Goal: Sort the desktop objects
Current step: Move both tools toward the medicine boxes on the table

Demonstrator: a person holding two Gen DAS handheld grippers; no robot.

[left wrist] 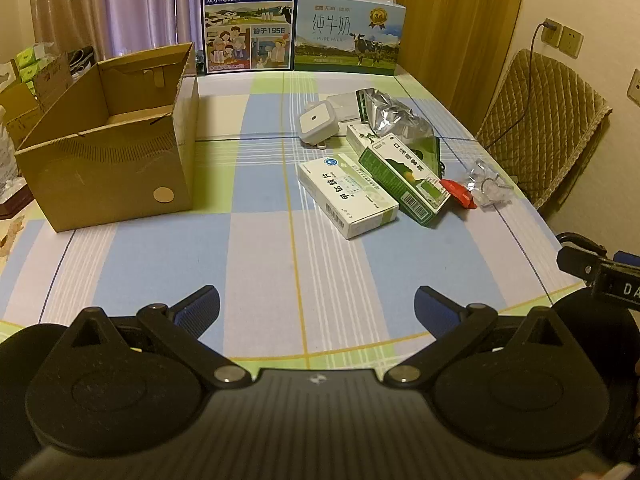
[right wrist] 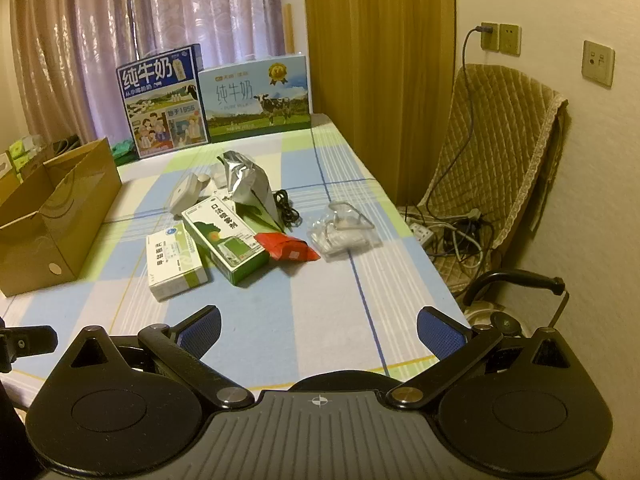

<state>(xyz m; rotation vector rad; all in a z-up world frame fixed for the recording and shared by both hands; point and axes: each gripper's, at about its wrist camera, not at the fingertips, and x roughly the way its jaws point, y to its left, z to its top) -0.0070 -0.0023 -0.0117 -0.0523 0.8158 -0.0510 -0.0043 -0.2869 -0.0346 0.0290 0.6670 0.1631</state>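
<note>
An open cardboard box (left wrist: 116,152) (right wrist: 48,216) stands on the left of the checked tablecloth. A cluster of items lies right of centre: a white medicine box (left wrist: 346,196) (right wrist: 174,260), a green carton (left wrist: 404,176) (right wrist: 226,238), a silver foil pouch (left wrist: 394,114) (right wrist: 244,184), a white square device (left wrist: 318,122) (right wrist: 184,196), a red packet (left wrist: 458,193) (right wrist: 288,247), a clear plastic bag (left wrist: 486,186) (right wrist: 344,230) and a black cable (right wrist: 286,208). My left gripper (left wrist: 318,306) and right gripper (right wrist: 318,326) both stand open over the near table edge, holding nothing.
Two milk cartons (left wrist: 250,20) (left wrist: 348,34) stand upright along the table's far edge. A padded chair (right wrist: 496,152) with a power strip (right wrist: 420,234) and cords is beside the table's right side. Curtains hang behind. Boxes are stacked left of the cardboard box.
</note>
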